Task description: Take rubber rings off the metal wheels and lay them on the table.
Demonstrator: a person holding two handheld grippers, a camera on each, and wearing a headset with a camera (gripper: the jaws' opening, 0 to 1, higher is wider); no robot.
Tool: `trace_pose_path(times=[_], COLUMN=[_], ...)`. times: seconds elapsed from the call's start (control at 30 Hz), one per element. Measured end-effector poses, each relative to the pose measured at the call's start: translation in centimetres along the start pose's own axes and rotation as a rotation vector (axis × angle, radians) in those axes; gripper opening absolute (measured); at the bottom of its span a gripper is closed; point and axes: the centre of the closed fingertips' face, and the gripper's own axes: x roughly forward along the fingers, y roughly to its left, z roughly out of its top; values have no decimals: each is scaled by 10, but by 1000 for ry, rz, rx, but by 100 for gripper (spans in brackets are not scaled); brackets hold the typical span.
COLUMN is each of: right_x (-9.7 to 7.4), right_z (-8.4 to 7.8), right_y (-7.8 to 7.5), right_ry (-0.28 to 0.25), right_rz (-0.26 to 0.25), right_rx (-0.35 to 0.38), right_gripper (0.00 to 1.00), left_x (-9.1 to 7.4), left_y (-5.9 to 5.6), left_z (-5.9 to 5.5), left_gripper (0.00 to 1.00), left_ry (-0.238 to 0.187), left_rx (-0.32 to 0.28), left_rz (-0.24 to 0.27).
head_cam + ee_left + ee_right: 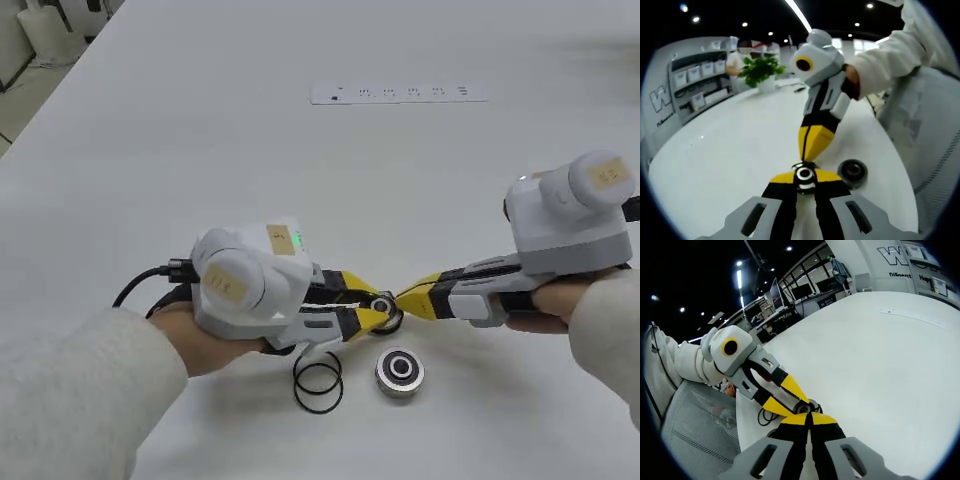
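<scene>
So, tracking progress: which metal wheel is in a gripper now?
The wheel clamped in the left gripper, with the right gripper closed at it; the other wheel lies free on the table beside two rubber rings.

The left gripper [374,312], white-grey with yellow-tipped black jaws, lies nearly level in the left hand [205,345], its jaws clamped on a small round metal wheel [804,174]. The matching right gripper [408,298], held in the right hand [555,305], points straight at it with jaws pressed together, its tips meeting the left gripper's tips. Both forearms wear pale sleeves [70,400].
</scene>
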Motion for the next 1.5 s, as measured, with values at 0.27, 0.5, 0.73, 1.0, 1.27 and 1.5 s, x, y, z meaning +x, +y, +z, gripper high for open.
trace_pose_path(times=[0.27, 0.5, 0.73, 1.0, 1.27, 1.5], right_x=[0, 0, 0, -1, 1, 1], right_z=[1, 2, 3, 13, 9, 6], right_y=[0, 3, 5, 9, 10, 6], right_ry=[-1, 2, 1, -27, -9, 1], right_rz=[-1, 5, 10, 12, 12, 0], right_rx=[8, -1, -2, -11, -17, -16], right_gripper=[0, 0, 0, 0, 0, 0], left_x=[0, 0, 0, 0, 1, 2], left_y=[0, -1, -1, -1, -1, -1], left_z=[0, 0, 0, 0, 0, 1], left_gripper=[13, 13, 13, 13, 13, 14], left_ry=[-2, -2, 0, 3, 4, -1], left_rx=[-2, 1, 2, 1, 1, -13], left_rz=[3, 4, 7, 11, 11, 17])
